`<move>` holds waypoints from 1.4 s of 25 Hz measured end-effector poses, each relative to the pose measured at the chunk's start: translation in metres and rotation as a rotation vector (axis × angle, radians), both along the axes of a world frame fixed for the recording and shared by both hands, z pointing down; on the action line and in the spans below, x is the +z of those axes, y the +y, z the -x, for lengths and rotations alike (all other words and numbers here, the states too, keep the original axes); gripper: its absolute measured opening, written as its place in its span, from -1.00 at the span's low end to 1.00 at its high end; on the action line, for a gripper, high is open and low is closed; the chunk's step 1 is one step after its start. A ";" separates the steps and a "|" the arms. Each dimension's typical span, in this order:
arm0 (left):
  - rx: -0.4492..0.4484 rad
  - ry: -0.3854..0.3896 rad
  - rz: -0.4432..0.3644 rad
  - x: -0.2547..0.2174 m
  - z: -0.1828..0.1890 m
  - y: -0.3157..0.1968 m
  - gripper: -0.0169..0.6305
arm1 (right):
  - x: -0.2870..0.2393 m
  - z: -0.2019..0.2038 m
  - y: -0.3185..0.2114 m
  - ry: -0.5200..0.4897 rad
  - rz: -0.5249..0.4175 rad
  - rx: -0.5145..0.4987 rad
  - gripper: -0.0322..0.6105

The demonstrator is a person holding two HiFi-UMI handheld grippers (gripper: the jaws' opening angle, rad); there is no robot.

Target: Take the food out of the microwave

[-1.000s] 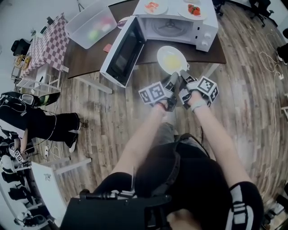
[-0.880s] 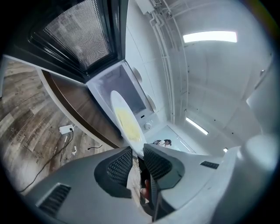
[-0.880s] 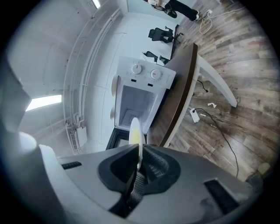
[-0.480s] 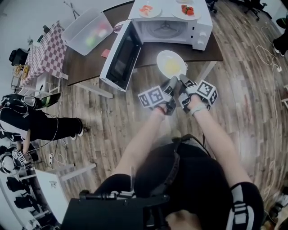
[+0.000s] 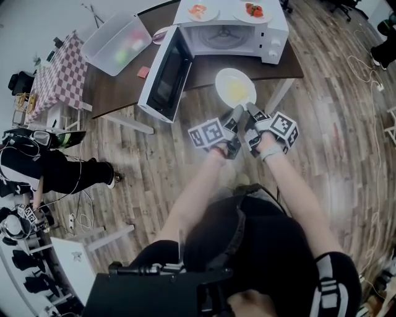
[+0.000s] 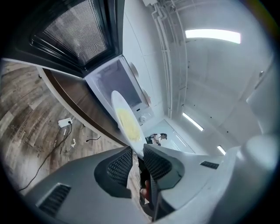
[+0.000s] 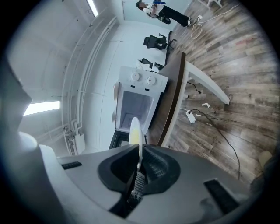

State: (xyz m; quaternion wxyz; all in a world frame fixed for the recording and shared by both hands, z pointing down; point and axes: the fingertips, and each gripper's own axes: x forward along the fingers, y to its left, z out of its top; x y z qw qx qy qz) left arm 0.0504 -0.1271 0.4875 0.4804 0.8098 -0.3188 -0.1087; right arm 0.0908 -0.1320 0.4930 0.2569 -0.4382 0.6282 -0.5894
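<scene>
A white plate (image 5: 235, 85) with yellow food hangs level over the front edge of the dark table (image 5: 117, 90), just outside the white microwave (image 5: 230, 34). The microwave's door (image 5: 162, 77) stands wide open to the left. My left gripper (image 5: 237, 115) and right gripper (image 5: 250, 110) sit side by side at the plate's near rim, each shut on it. In the left gripper view the plate (image 6: 124, 118) runs into the jaws of the left gripper (image 6: 138, 158). In the right gripper view the plate (image 7: 135, 130) is edge-on, with the right gripper (image 7: 139, 162) pinching its rim.
Two plates of red food (image 5: 199, 10) (image 5: 252, 10) rest on top of the microwave. A clear plastic bin (image 5: 117, 40) and a small pink item (image 5: 143, 72) lie on the table's left part. A checkered cloth (image 5: 59, 68) and a seated person (image 5: 49, 170) are at far left.
Both grippers have drawn the plate a little away from the microwave's opening towards me. The grip on the rim looks the same.
</scene>
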 end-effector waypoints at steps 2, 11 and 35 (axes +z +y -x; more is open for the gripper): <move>0.012 -0.006 -0.001 -0.001 0.002 0.006 -0.72 | 0.000 0.003 0.006 -0.002 0.001 0.005 -0.82; 0.048 0.011 0.006 -0.009 0.012 0.032 -0.72 | -0.009 0.013 0.032 -0.009 -0.010 0.013 -0.82; 0.078 0.035 0.056 0.006 0.036 0.100 -0.72 | 0.008 0.036 0.102 -0.045 0.026 0.050 -0.82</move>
